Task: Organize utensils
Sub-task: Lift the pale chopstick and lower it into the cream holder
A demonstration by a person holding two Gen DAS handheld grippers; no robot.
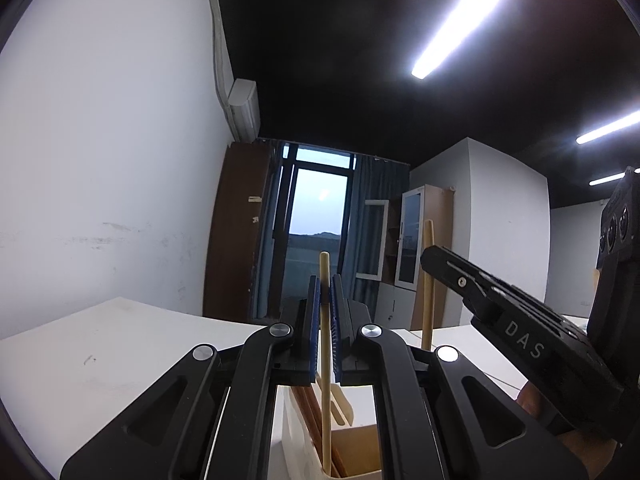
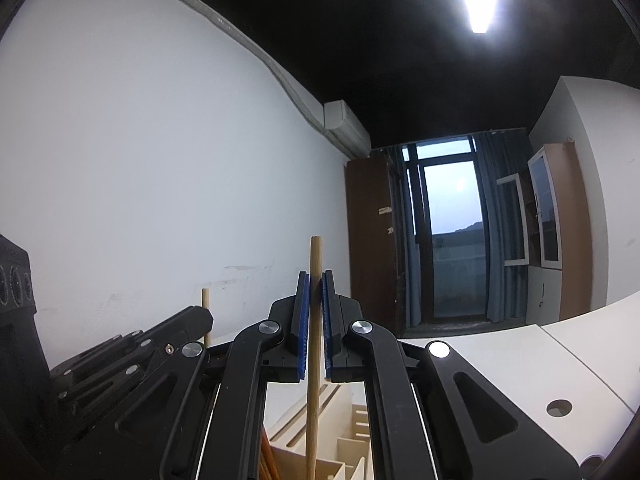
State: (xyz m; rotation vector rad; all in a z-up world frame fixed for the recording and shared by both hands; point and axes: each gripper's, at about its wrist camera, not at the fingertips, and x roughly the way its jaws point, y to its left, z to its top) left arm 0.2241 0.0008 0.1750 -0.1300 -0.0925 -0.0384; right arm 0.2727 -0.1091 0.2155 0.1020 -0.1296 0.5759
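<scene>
Chopsticks – light, stiff, smooth wood, prone to pivot: the left gripper (image 1: 325, 334) pinches one chopstick (image 1: 325, 280) mid-shaft, the right gripper (image 2: 315, 324) another (image 2: 315, 264), both upright over the divided holder (image 1: 360, 454) at lower centre – grip centrally.

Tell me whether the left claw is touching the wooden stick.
Touching. The left wrist view shows the left claw with both blue pads pressed on the wooden stick.

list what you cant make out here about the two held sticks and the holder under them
- Left wrist view: lower end of the pale stick in the left gripper, cut off inside the holder at the frame's bottom edge.
- Right wrist view: lower end of the darker stick in the right gripper, cut off likewise.
- Both views: the holder's whole shape, hidden by gripper arms.
</scene>
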